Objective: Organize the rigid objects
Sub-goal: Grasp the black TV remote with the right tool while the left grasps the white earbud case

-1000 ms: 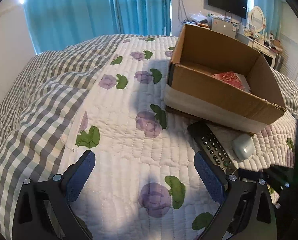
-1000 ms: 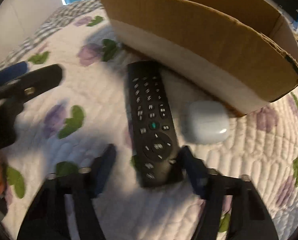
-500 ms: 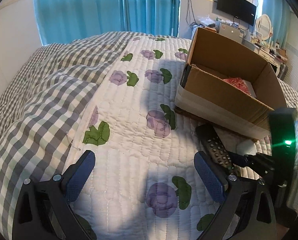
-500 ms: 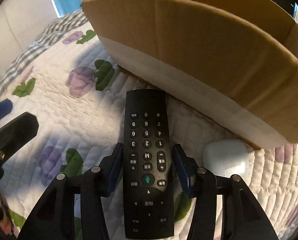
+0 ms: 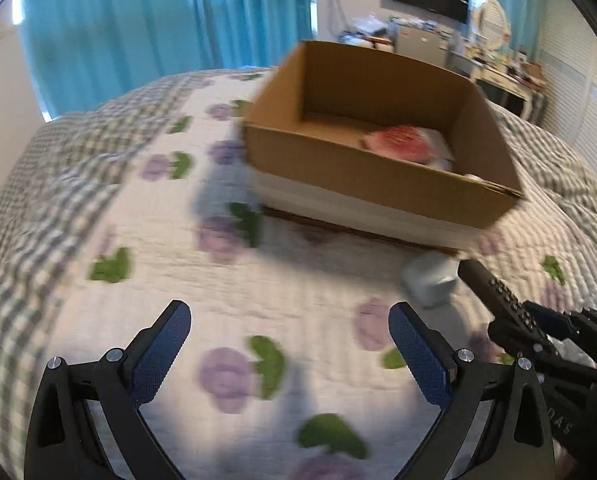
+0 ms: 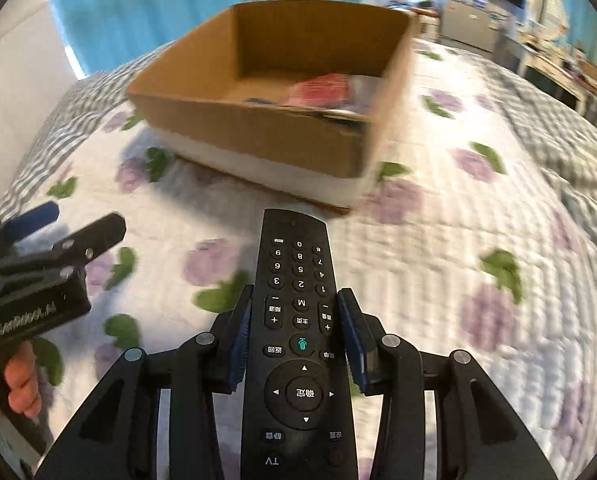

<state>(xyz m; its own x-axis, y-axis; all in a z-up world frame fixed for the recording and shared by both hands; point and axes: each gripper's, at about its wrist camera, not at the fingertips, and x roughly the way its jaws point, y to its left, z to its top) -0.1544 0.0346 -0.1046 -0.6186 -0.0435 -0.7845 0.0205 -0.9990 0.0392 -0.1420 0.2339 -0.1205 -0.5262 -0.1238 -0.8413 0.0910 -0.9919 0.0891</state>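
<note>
Right hand-held gripper [image 6: 296, 330] squeezes long black plastic TV remote [image 6: 298, 344] by its sides, up above flowery quilted bed [image 6: 438, 280]. Open brown cardboard box [image 6: 258, 128] sits ahead, red packet [image 6: 322, 88] inside. Left hand-held gripper [image 5: 286, 350] wide apart, holds nothing. Small white smooth case [image 5: 430, 280] lies near box. Risk: remote sticks out far, may tip, slip or bump box wall.
</note>
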